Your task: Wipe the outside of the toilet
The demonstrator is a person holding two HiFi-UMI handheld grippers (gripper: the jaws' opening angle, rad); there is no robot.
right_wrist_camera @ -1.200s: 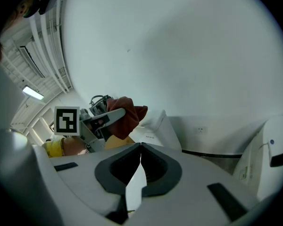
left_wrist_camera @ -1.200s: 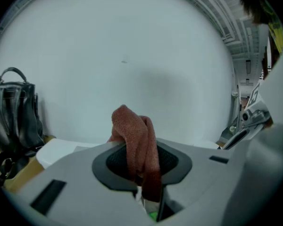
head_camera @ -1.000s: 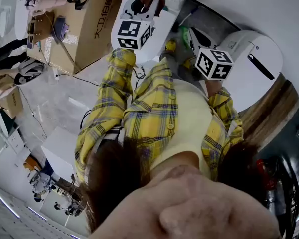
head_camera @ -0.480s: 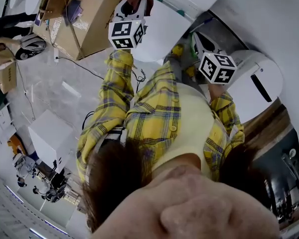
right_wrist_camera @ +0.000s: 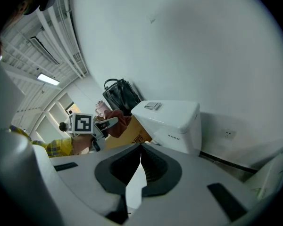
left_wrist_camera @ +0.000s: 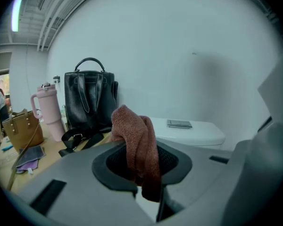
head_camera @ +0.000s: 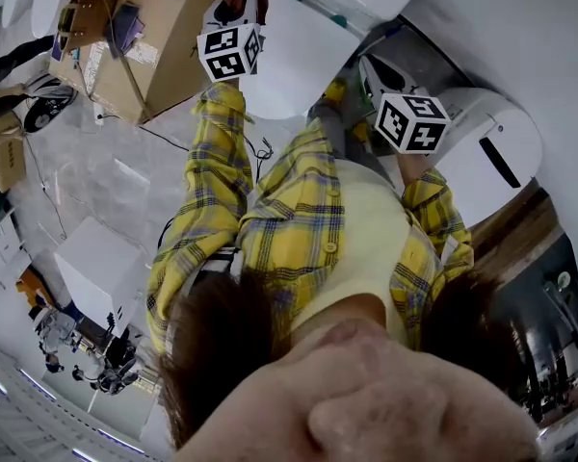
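Two grippers are in use, and both of mine are closed. My left gripper [left_wrist_camera: 150, 201] has its jaws clamped on a reddish-brown cloth [left_wrist_camera: 137, 145]. The cloth is folded over, rises above the jaw tips and hangs down between them. My right gripper [right_wrist_camera: 140, 147] has its jaws pressed together at the tips, with nothing between them. The toilet [head_camera: 303, 58] is white, has its lid down, and stands ahead of me against a plain white wall [left_wrist_camera: 179, 51]. Its tank [left_wrist_camera: 194, 134] sits at the wall end and carries a rectangular flush button [left_wrist_camera: 179, 124] on top. The left gripper is held up on the left side of the toilet, short of the tank and pointing toward it. The cloth is apart from the tank, and I cannot tell whether it touches any other part of the toilet. The right gripper is held on the right side of the toilet, beside the bowl and aimed toward the tank. In the right gripper view, the left gripper and its cloth appear to the left of the tank. A cardboard box [head_camera: 169, 41] stands just left of the toilet. On top of it, a black handbag [left_wrist_camera: 90, 98] stands upright nearest the tank. A pink tumbler [left_wrist_camera: 49, 112] with a handle is beside the handbag, farther from the toilet, and a tan bag [left_wrist_camera: 20, 128] is farther still. To the right of the toilet is a white rounded unit [head_camera: 491, 142] with a dark slot; what it is cannot be determined.
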